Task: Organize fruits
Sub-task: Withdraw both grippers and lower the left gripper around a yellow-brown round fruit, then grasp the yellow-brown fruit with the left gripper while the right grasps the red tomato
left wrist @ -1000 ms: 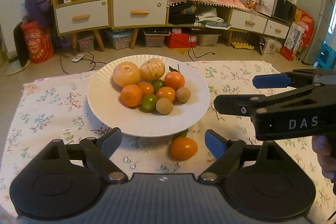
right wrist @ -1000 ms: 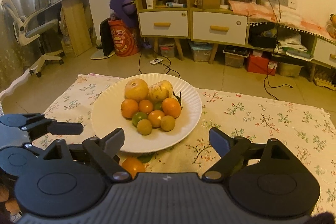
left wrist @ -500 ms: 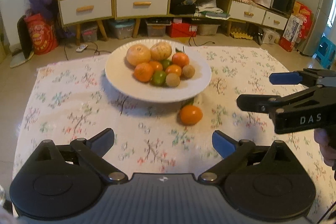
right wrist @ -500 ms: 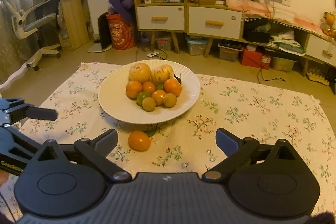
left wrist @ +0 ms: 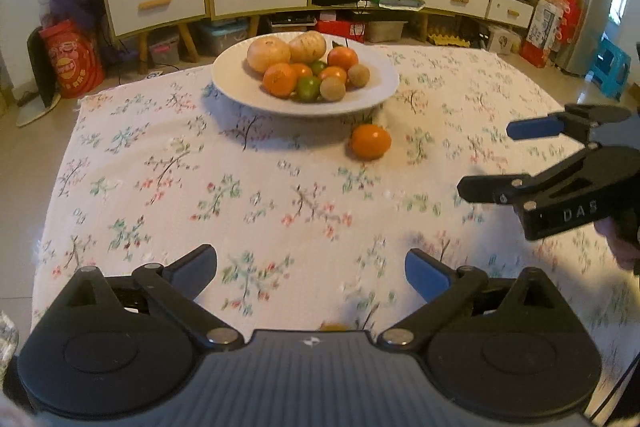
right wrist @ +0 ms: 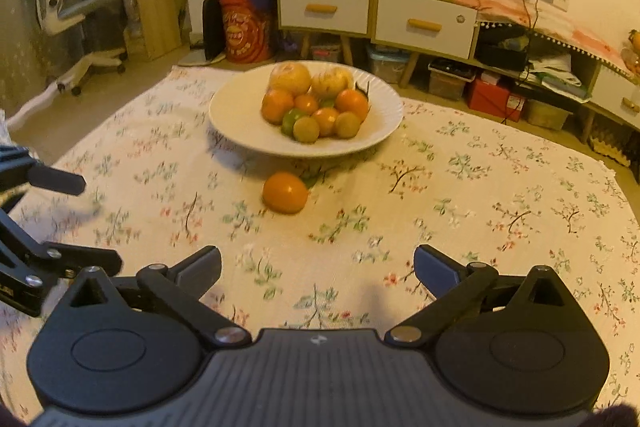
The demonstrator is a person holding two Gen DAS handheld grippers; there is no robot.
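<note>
A white plate (left wrist: 240, 89) sits on the far half of the worktop, on a floral tablecloth (left wrist: 256, 195). It is heaped with fruit: two pale yellow-brown round fruits (left wrist: 268, 54) at the back, several small oranges (left wrist: 279, 79), a green citrus (left wrist: 308, 87) and two tan, dull-skinned round fruits (left wrist: 333, 89) at the front. A single loose orange (left wrist: 371, 141) lies on the cloth just beside the plate's near edge, apart from the rim; in the right wrist view the same orange (right wrist: 285, 192) sits in front of the plate (right wrist: 236, 119), with a dark green leaf showing on the cloth between them.

The left gripper (left wrist: 311, 269) hangs over the near part of the cloth, well apart from the orange, its blue-padded fingers (left wrist: 426, 273) spread wide with nothing between them. The right gripper (right wrist: 318, 269) is likewise held over the near cloth, jaws wide and empty. From the left wrist view the right gripper (left wrist: 516, 157) comes in from the right side, fingers parted, near the orange but not touching it. At the bottom edge of the left wrist view a small orange-coloured patch peeks out from behind the gripper body; what it is cannot be told
</note>
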